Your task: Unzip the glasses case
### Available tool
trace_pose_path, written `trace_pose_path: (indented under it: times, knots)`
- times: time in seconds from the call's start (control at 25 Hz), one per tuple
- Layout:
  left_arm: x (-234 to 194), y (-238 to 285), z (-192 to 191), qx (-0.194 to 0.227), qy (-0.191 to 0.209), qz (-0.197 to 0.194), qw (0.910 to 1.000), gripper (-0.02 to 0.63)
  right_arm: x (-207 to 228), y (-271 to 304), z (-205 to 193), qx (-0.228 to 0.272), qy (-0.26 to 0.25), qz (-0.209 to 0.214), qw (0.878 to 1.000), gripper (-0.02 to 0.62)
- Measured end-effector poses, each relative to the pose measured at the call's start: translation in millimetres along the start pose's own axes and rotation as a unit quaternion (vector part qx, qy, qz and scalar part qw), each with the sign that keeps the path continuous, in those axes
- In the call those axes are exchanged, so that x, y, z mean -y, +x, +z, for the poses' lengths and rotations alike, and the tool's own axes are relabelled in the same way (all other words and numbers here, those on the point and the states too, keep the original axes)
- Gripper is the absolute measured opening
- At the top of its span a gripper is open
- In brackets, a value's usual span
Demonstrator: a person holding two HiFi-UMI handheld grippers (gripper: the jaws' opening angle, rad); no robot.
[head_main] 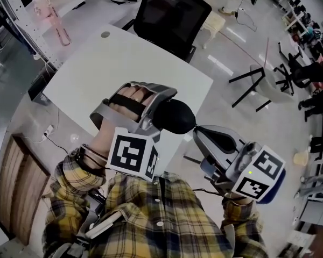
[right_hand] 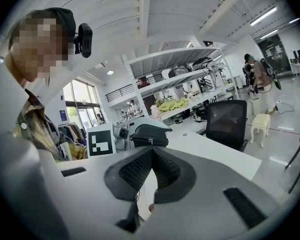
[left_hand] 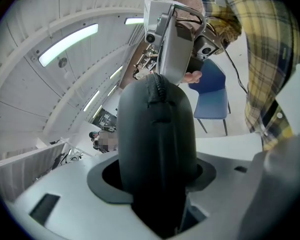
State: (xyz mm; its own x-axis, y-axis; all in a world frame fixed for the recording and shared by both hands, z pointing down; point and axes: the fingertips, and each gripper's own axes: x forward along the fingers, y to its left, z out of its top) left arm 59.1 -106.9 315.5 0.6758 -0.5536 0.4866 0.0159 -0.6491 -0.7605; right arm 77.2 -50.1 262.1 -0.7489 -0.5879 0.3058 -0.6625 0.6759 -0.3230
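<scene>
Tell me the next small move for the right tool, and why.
Probably open the right tool and ease it toward the zipper pull: its jaws are together on nothing, short of the glasses case, which the left tool clamps.

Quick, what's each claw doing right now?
Left claw: closed on the glasses case.
Right claw: closed, nothing clearly between its tips.

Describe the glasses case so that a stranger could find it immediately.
Above the near corner of the white rectangular table, find the left tongs. They clamp the black rounded zipped glasses case, which points at the right tongs. Unlike the grey tongs, it is smooth, black, egg-shaped.
</scene>
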Motion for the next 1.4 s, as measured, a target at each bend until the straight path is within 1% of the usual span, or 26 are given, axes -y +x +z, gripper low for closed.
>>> trace_pose_path:
  times: [0.12,0.24,0.48,0.6,0.84,0.96,1.16,1.28,1.4]
  knots:
    - [3,-1,4,0.021,-0.001,-0.010,0.9997,0.256,0,-1,-2,-0.015,0.000,0.010,1.000,-0.002]
    - [7,-3,9,0.047,-0.010,-0.026,0.9985,0.256,2,-1,-3,-0.028,0.000,0.019,0.999,-0.002]
    - [11,-3,16,0.086,-0.013,-0.045,0.9952,0.256,4,-1,-5,-0.054,-0.012,0.026,0.998,-0.002]
    - [15,-4,21,0.114,-0.021,-0.062,0.9913,0.256,4,-1,-7,-0.071,-0.018,0.029,0.997,-0.002]
    - [23,-8,32,0.166,-0.039,-0.095,0.9807,0.256,7,1,-13,-0.102,-0.025,0.040,0.994,-0.002]
    - [27,-13,40,0.202,-0.053,-0.116,0.9711,0.256,6,3,-18,-0.118,-0.029,0.050,0.991,-0.002]
    - [31,-23,49,0.260,-0.084,-0.153,0.9497,0.256,0,4,-20,-0.138,-0.037,0.073,0.987,-0.002]
    - [32,-29,54,0.295,-0.112,-0.176,0.9324,0.256,-4,4,-19,-0.147,-0.040,0.087,0.985,-0.002]
    - [34,-36,57,0.321,-0.140,-0.203,0.9142,0.256,-7,6,-20,-0.158,-0.047,0.096,0.982,-0.002]
